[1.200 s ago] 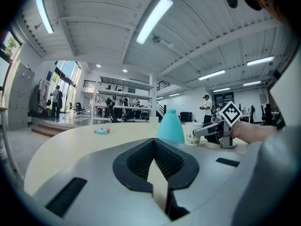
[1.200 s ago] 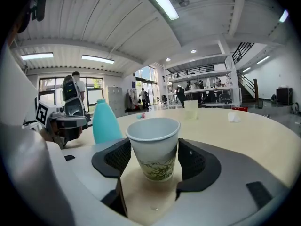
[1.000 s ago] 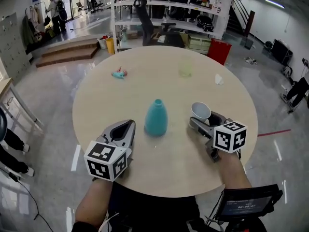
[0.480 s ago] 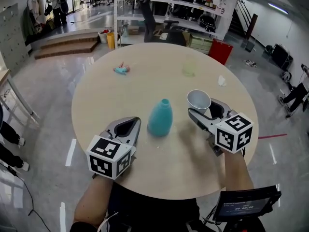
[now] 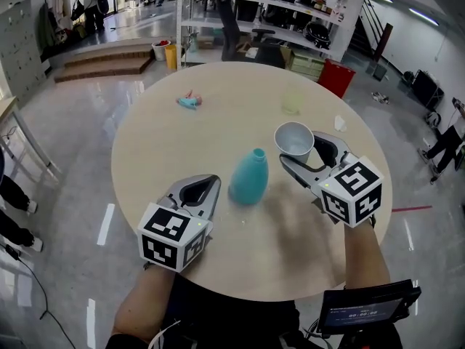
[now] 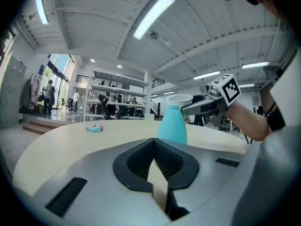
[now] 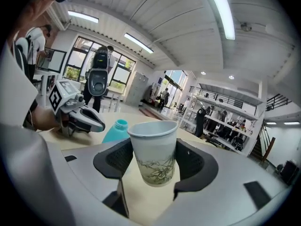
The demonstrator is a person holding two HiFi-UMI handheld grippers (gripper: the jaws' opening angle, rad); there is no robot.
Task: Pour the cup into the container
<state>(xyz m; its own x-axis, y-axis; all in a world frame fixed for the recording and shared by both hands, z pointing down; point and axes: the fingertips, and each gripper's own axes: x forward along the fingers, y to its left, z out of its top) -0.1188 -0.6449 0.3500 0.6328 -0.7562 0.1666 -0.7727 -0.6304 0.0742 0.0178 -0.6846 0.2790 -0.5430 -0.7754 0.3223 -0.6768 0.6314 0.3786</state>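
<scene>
A teal narrow-necked container [image 5: 248,180] stands upright near the middle of the round table [image 5: 182,144]. My right gripper [image 5: 299,150] is shut on a white paper cup [image 5: 294,138] and holds it upright, off the table, just right of the container's mouth. In the right gripper view the cup [image 7: 154,149] sits between the black pads [image 7: 115,158], with the container [image 7: 115,131] behind at left. My left gripper [image 5: 205,182] rests on the table left of the container, shut and holding nothing. From the left gripper view the container [image 6: 172,126] is straight ahead and the cup [image 6: 180,98] is beside its top.
A small teal and pink object [image 5: 190,101] lies at the far left of the table. A pale translucent cup [image 5: 293,100] and a white scrap [image 5: 339,123] sit at the far right. Shelving and a red bin [image 5: 335,77] stand beyond the table.
My right gripper has raised the cup off the table and carried it left, closer to the container's mouth. The left gripper has stayed in place.
</scene>
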